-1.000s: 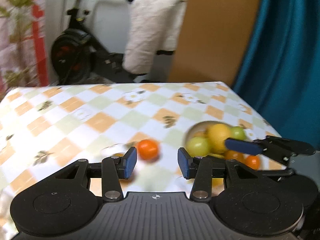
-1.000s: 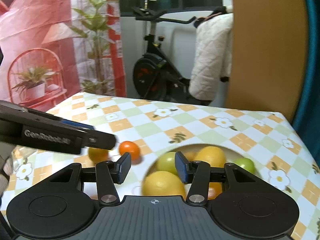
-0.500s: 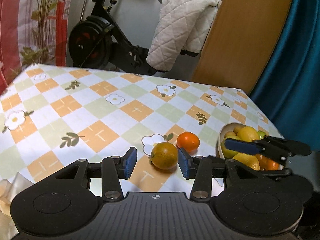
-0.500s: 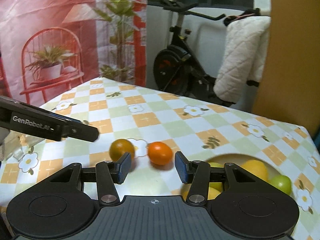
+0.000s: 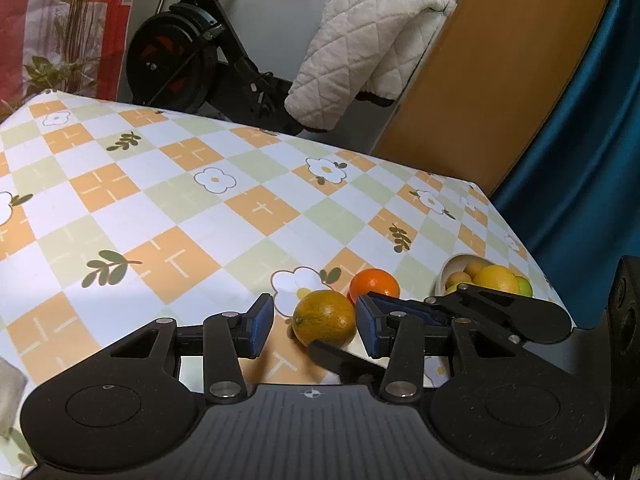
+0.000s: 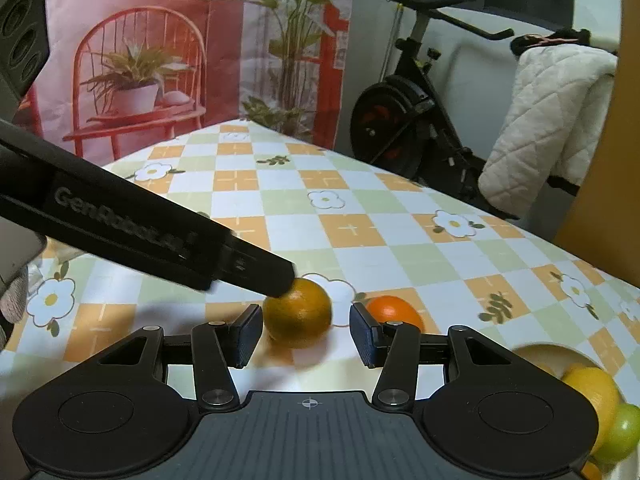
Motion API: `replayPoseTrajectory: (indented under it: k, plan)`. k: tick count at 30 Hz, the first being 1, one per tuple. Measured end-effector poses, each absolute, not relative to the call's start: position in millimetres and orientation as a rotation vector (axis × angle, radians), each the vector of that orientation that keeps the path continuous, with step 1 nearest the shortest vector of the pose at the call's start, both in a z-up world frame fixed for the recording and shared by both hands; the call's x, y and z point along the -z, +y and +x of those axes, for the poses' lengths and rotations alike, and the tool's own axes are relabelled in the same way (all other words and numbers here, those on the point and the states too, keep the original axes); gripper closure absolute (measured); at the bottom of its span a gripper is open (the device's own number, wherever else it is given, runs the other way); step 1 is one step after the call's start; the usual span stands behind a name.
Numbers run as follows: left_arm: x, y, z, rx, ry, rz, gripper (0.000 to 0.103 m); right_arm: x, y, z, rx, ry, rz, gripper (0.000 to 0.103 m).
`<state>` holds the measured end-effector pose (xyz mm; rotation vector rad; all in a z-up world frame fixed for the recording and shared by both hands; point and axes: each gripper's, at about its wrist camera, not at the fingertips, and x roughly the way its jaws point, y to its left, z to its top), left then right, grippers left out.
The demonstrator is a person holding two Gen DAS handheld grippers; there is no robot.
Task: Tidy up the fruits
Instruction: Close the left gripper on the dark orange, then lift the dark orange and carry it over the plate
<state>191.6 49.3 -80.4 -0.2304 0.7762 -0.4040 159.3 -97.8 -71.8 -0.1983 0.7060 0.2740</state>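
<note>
the greenish-mottled orange point(image 5: 324, 317) sits on the checked tablecloth point(image 5: 168, 200), right between the spread fingers of the left claw point(image 5: 315, 330), nearer its right pad than its left, with a gap on both sides so nothing is gripped. from the right wrist view the same orange point(image 6: 298, 312) also lies between the fingers of the right claw point(image 6: 306, 334), which is likewise wide open and holding nothing; it is closer to that claw's left pad. one dark finger of the left claw reaches in from the left there and its tip seems to touch the top of the fruit.

just beyond the left claw's right finger rests a brighter small orange point(image 5: 374, 286), close beside the mottled one. further off to the right of that claw is a pale bowl point(image 5: 450, 268) with a yellow lemon point(image 5: 496, 280) and a green fruit point(image 5: 524, 286) piled in it.

past the far table edge stands an exercise bike point(image 5: 188, 56) with a white quilted cover point(image 5: 360, 48) draped over it, and a teal curtain point(image 5: 580, 140) hangs to the right.
</note>
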Motion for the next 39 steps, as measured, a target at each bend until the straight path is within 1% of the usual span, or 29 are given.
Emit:
replayPoseTrajectory:
  k: [10, 13, 14, 19, 27, 39]
  plan:
    - [97, 48, 201, 0.414, 0.797, -0.280, 0.055, 85, -91, 172, -0.274, 0.733, -0.176, 0.059]
    - [99, 49, 201, 0.409, 0.797, -0.290, 0.056, 86, -90, 172, -0.274, 0.729, -0.163, 0.064]
    - [100, 49, 201, 0.411, 0.802, -0.287, 0.058, 86, -90, 171, -0.282, 0.731, -0.157, 0.064]
    - [97, 45, 191, 0.411, 0.807, -0.261, 0.059, 83, -92, 164, -0.289, 0.738, -0.113, 0.064]
    - [93, 40, 170, 0.417, 0.814, -0.274, 0.059, 78, -101, 141, -0.275, 0.741, -0.038, 0.064]
    - [84, 23, 129, 0.415, 0.782, -0.243, 0.059, 68, -110, 93, -0.260, 0.691, -0.017, 0.064]
